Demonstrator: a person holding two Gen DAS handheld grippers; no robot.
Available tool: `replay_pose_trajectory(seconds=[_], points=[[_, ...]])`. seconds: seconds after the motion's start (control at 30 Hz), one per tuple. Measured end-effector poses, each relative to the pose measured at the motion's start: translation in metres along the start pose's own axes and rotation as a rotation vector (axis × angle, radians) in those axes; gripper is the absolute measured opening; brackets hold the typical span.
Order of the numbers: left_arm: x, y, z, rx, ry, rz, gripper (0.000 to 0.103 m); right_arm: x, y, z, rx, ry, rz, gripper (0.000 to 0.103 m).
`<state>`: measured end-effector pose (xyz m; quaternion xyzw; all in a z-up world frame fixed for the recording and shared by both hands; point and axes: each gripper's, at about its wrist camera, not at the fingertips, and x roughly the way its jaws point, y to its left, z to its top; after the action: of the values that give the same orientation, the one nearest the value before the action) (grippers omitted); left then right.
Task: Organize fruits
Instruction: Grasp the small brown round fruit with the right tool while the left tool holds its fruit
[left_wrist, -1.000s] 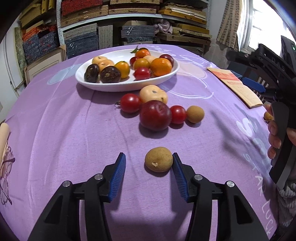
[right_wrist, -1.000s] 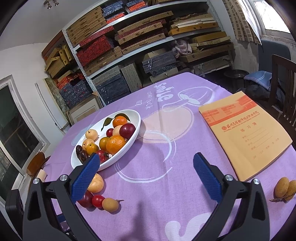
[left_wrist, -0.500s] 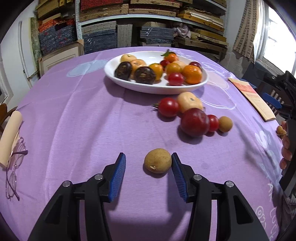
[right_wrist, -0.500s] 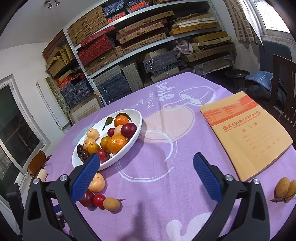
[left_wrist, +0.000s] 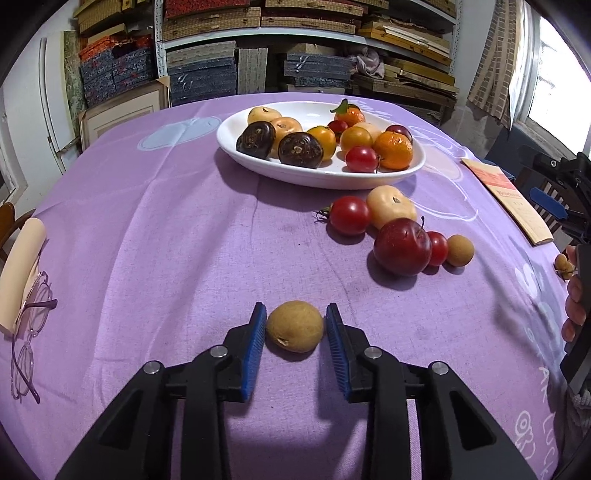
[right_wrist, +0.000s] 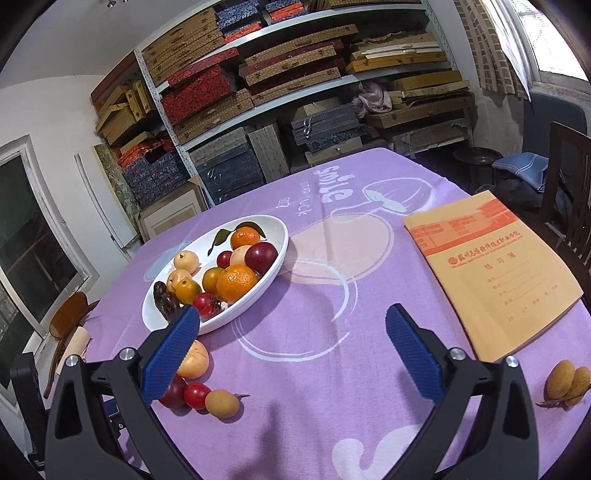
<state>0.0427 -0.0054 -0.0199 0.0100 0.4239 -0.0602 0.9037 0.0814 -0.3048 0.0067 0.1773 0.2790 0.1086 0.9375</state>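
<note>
Left gripper (left_wrist: 295, 325): blue pads sit either side of a tan round fruit (left_wrist: 294, 325) on the purple-clothed bench (left_wrist: 166, 221). Pads just beside the skin; whether they touch it I cannot tell. Fruit rests on the cloth.

Right gripper (right_wrist: 291, 343): spread wide, nothing between the pads, above bare cloth.

White oval plate (left_wrist: 317, 175) at the far side, holding oranges, dark fruits and small red ones. Between plate and left gripper lies a loose cluster: red plum (left_wrist: 402, 246), two tomatoes, a pale peach-like fruit, a small tan fruit.

Eyeglasses (left_wrist: 27, 332) lie at the left edge. Orange notebook (right_wrist: 495, 269) to the right; two tan fruits (right_wrist: 565, 384) near its corner.
</note>
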Motion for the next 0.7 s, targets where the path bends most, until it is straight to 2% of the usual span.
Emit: replay_pose_trajectory(seconds=[0.23,0.4,0.5,0.57,0.6,0.63,0.7], points=[[-0.005,-0.001,-0.001,0.0,-0.03,0.013,0.029,0.001,0.003,0.0,-0.027,0.017,0.006,0.099],[-0.018,0.003,0.001,-0.001,-0.112,0.094,0.029,0.005,0.025,-0.008,-0.145,0.079,0.038,0.099],[-0.018,0.013,0.002,-0.034,-0.112,0.114,0.029,0.002,0.05,-0.019,-0.259,0.106,0.063,0.098],[-0.019,0.018,0.004,-0.051,-0.112,0.108,0.029,0.004,0.066,-0.029,-0.346,0.137,0.051,0.086],[-0.02,0.018,0.004,-0.055,-0.113,0.106,0.029,0.008,0.072,-0.035,-0.379,0.176,0.052,0.069],[-0.02,0.019,0.004,-0.057,-0.113,0.102,0.029,0.013,0.075,-0.041,-0.395,0.214,0.055,0.059],[-0.02,0.021,0.005,-0.057,-0.112,0.094,0.029,0.02,0.077,-0.05,-0.412,0.253,0.047,0.057]])
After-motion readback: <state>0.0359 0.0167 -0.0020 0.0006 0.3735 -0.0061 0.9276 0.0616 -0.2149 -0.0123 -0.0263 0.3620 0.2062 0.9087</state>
